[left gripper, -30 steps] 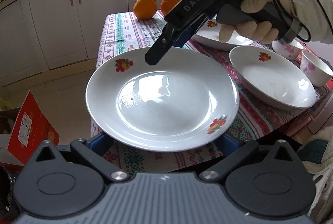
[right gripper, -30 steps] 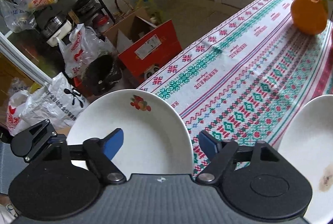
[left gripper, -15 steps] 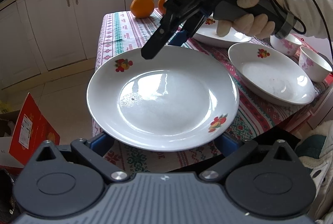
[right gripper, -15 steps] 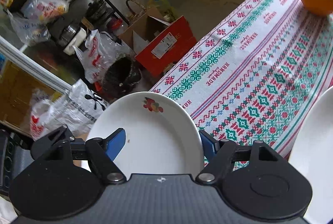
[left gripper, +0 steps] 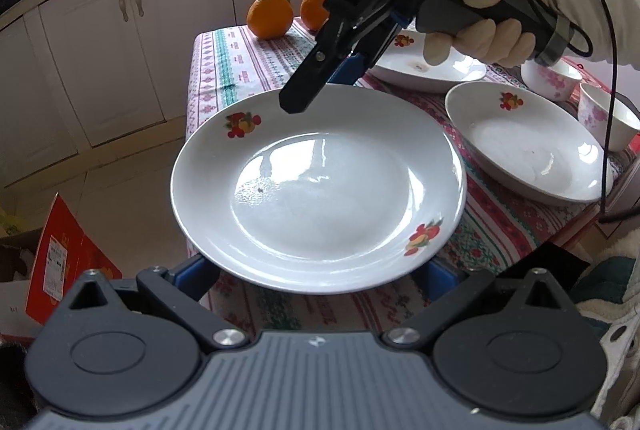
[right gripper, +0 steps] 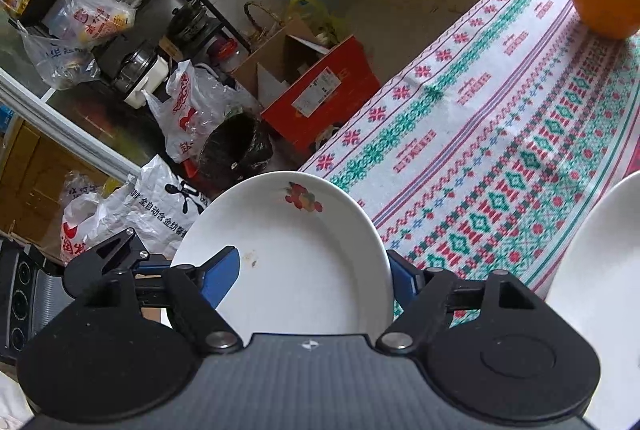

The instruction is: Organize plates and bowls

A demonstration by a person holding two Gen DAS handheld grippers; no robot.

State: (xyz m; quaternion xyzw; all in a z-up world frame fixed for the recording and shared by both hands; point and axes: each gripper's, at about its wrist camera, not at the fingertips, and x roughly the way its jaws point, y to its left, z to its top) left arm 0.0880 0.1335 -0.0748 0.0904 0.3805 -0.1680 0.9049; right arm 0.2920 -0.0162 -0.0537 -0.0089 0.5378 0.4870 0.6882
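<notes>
A white plate with fruit prints (left gripper: 320, 186) is held in the air at the near corner of the table. Its near rim lies across my left gripper (left gripper: 316, 276), whose blue pads sit wide apart under the rim. My right gripper (right gripper: 314, 270) stands at the plate's far rim, one finger (left gripper: 308, 82) above it and a blue pad below. The same plate shows in the right wrist view (right gripper: 288, 250). A second white plate (left gripper: 524, 146) and a third (left gripper: 428, 66) lie on the table, with two pink-flowered bowls (left gripper: 600, 118) at the right.
The table has a patterned cloth (right gripper: 500, 134). Two oranges (left gripper: 270, 16) sit at its far end. White kitchen cabinets (left gripper: 100, 50) stand behind. On the floor are a red carton (right gripper: 316, 94), plastic bags (right gripper: 184, 110) and a cluttered shelf (right gripper: 132, 14).
The plate has been lifted a little and tilted slightly. The right gripper has moved closer onto its far rim. The table plates and bowls stay put.
</notes>
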